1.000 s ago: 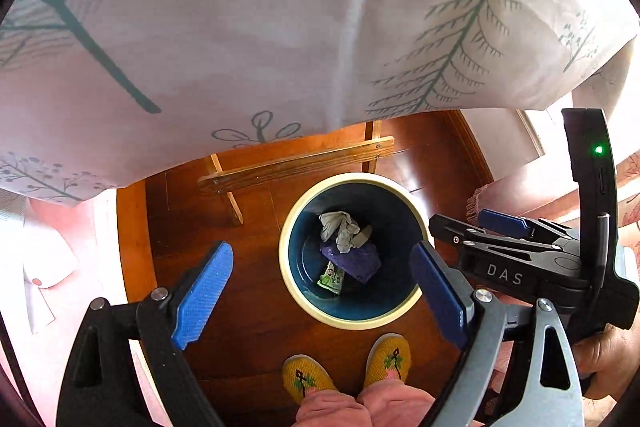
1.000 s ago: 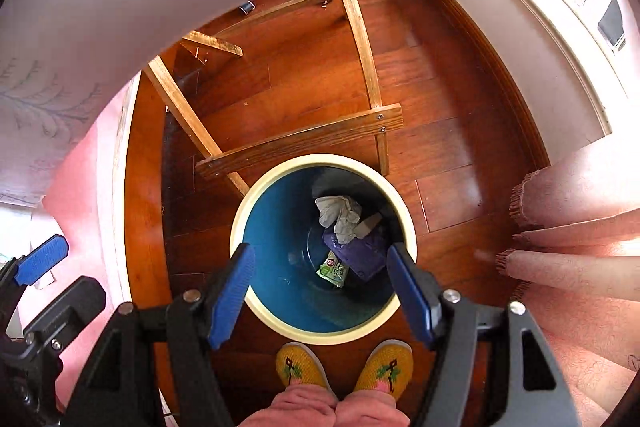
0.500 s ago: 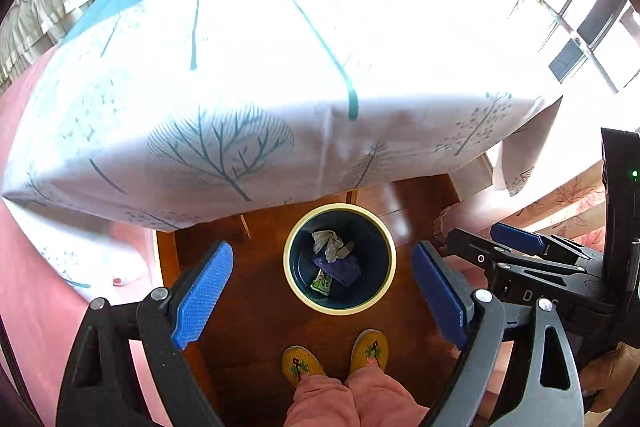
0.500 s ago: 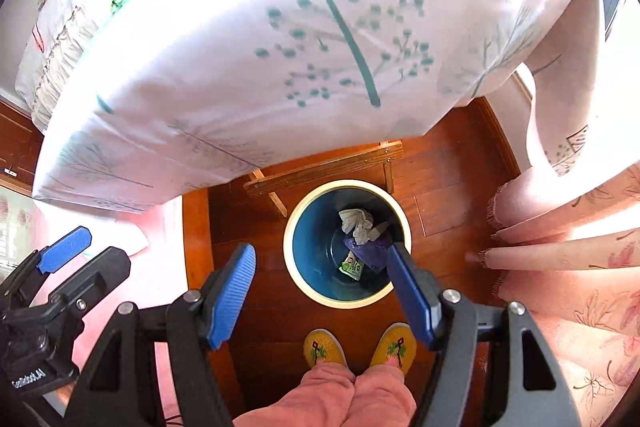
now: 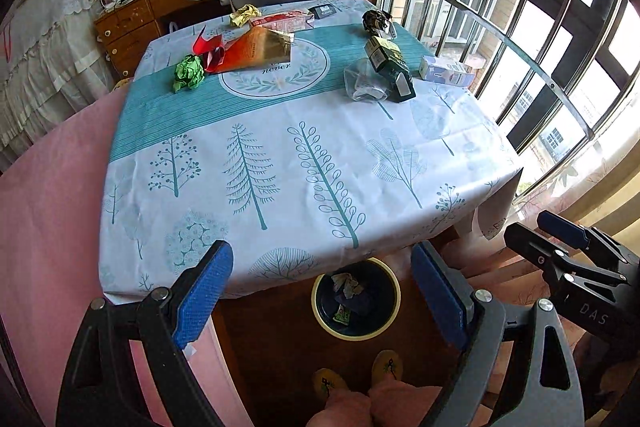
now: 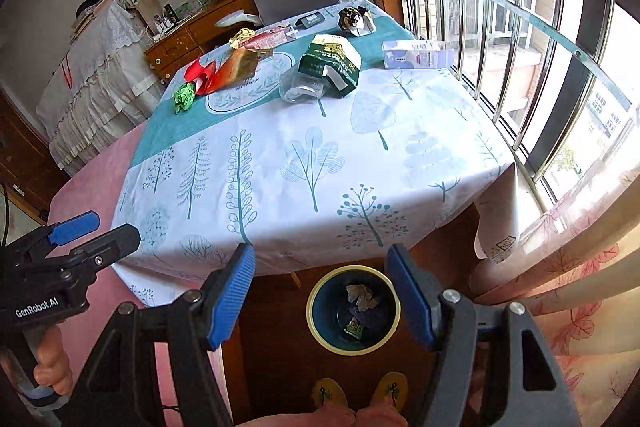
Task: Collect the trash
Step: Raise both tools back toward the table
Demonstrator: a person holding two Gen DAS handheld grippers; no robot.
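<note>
Left claw [image 5: 320,297]: jaws spread wide, nothing between them; ribbed blue rubber pads [image 5: 202,297] on black and grey plastic arms.
Right claw [image 6: 322,297]: likewise wide apart and empty; its side body reads "DAS" in the left view.
Left claw body in right view: white lettering "GenRobot.AI".
Bin [image 6: 316,327]: round, cream rim, dark blue inside, on the dark wood floor below both claws, partly under the surface edge; holds crumpled white paper, a purple wrapper and a small green packet.
Surface [image 5: 280,167]: white cloth printed with teal trees, teal band and a wreath medallion reading "never"; cloth hangs over the near edge.
Trash on surface, far half, well apart from both claws:
- crumpled green paper ball [image 5: 188,71], just beside a red ribbon-like scrap [image 5: 206,49]
- glossy orange-gold foil bag [image 5: 256,49], flattened
- crumpled yellow paper [image 5: 244,14]
- red-pink flat carton [image 5: 282,21]
- dark green carton [image 6: 332,65], dented, touching a clear crushed plastic cup [image 6: 298,89]
- pale lilac box [image 6: 416,55], lying flat; print unreadable
- crumpled dark-and-gold wrapper [image 6: 355,19]
Feet: yellow embroidered slippers [image 5: 360,375] just beside the bin.
</note>
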